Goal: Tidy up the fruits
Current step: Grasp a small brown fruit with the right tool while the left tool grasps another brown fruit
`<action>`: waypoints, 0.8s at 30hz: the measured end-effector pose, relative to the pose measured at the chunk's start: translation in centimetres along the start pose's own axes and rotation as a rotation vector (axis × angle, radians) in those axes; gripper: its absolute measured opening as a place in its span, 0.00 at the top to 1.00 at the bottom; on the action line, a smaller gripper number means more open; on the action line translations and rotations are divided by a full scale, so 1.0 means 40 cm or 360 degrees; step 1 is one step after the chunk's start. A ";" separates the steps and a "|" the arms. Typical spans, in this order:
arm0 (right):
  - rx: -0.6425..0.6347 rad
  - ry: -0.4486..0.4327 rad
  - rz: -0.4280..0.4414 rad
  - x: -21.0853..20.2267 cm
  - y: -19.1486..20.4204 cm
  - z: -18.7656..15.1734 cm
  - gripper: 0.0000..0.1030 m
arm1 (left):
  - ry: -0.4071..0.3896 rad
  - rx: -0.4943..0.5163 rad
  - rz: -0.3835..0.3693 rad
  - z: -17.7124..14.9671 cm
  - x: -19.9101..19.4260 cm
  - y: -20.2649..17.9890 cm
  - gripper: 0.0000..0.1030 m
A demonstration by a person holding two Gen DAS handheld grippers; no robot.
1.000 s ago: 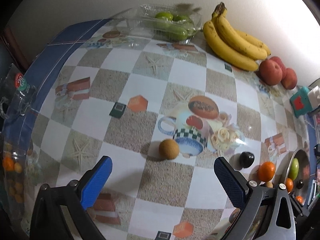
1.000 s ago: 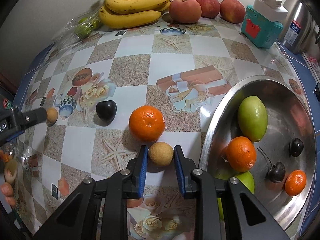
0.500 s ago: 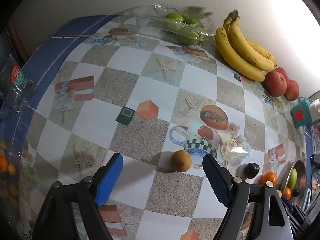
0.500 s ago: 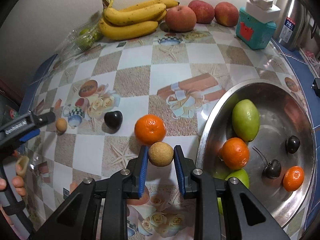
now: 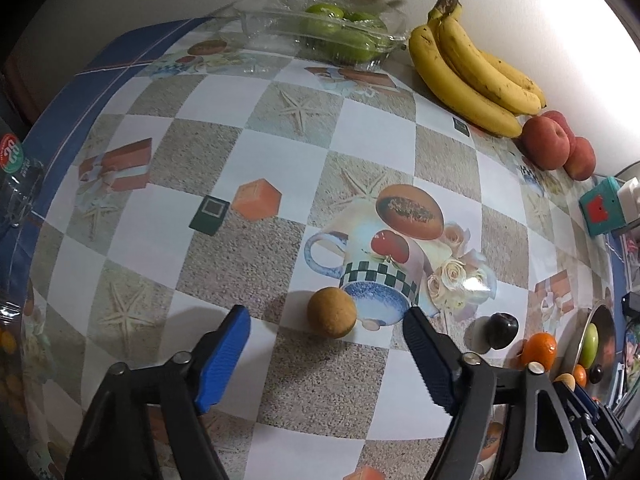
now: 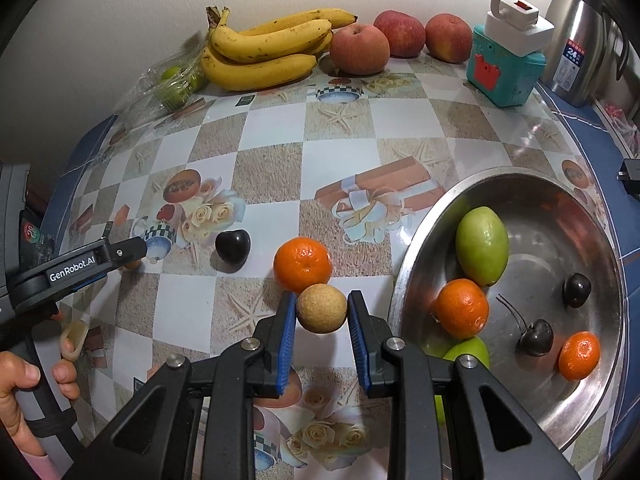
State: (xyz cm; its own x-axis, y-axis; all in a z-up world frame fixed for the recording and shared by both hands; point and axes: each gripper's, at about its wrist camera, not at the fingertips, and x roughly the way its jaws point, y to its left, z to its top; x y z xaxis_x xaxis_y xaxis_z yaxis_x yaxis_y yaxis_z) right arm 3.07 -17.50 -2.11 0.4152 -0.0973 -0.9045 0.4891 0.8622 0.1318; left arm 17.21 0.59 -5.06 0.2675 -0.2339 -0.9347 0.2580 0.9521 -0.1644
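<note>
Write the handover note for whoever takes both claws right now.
Right claw: shut on a tan round fruit, held near the steel bowl's rim.
Left claw: open, jaws have just been closing around a second tan fruit that sits on the table, pads not touching it.
Done: the bowl holds two oranges, green fruits and two dark cherries.
Left on the table: one orange, one dark cherry, plus both tan fruits to go in.
Bananas and apples lie by the wall, untouched.

Steel bowl [image 5: 591,334] behind right claw [image 5: 576,390]
</note>
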 end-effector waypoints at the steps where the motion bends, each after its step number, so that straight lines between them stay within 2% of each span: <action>1: 0.0002 0.0004 0.0000 0.001 0.000 0.000 0.74 | 0.0002 0.0002 0.0000 0.000 0.002 -0.001 0.24; 2: 0.0003 0.0007 0.0003 0.002 -0.001 -0.001 0.74 | 0.0004 0.0006 -0.0003 -0.001 0.005 -0.003 0.25; 5: 0.0006 0.0010 0.0005 0.004 -0.002 -0.001 0.74 | 0.0012 0.0011 -0.0027 -0.002 0.020 -0.012 0.39; 8: 0.0008 0.0014 0.0005 0.006 -0.004 -0.001 0.74 | -0.0003 0.0038 -0.0016 -0.002 0.025 -0.024 0.43; 9: 0.0007 0.0018 0.0005 0.007 -0.004 -0.002 0.74 | -0.0008 0.0042 -0.0025 -0.001 0.026 -0.027 0.48; 17: 0.0011 0.0032 0.0007 0.013 -0.006 -0.003 0.74 | -0.0015 0.0040 -0.0033 0.005 0.036 -0.047 0.67; 24: 0.0019 0.0040 0.0016 0.014 -0.009 -0.003 0.74 | -0.0010 0.0015 -0.0028 0.004 0.036 -0.033 0.74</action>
State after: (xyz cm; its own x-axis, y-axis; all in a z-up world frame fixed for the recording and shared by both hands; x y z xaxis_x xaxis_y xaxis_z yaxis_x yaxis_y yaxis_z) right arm 3.03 -17.79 -2.73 0.4011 -0.0760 -0.9129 0.4940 0.8572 0.1457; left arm 17.42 -1.03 -6.13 0.2687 -0.2520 -0.9297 0.2714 0.9459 -0.1779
